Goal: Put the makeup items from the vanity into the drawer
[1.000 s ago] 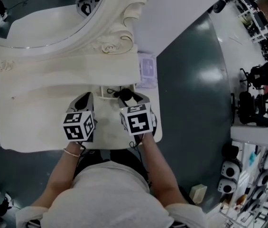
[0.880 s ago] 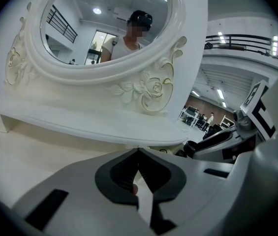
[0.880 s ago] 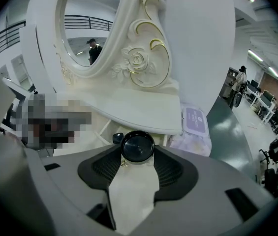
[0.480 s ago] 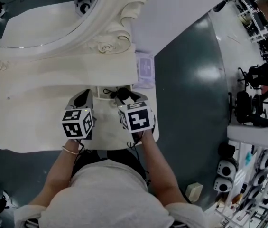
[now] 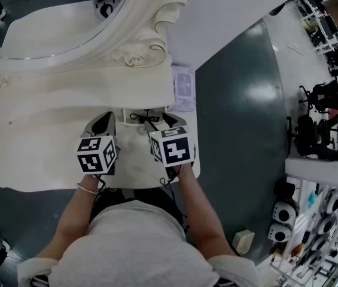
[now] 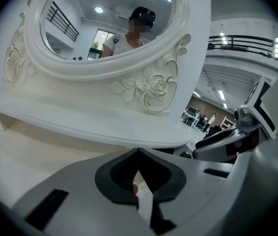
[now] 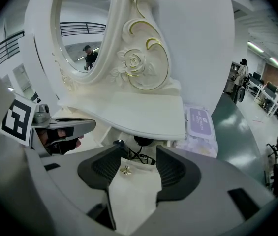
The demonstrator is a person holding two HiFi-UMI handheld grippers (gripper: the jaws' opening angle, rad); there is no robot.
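Observation:
The small white drawer in the middle of the vanity stands a little way out, with dark makeup items and a thin cord inside. In the right gripper view the drawer front with its gold knob lies between the jaws of my right gripper, which is open and clear of the knob. Black items show behind it. My left gripper hovers over the tabletop left of the drawer, jaws together and holding nothing that I can see.
An oval mirror in a carved white frame rises behind the shelf. A purple-labelled pack of wipes lies at the vanity's right end. Dark floor lies to the right, and shelving and equipment beyond it.
Less of the black items in the drawer shows than a second ago, and the drawer seems to have slid back a little. Both grippers have hardly moved.

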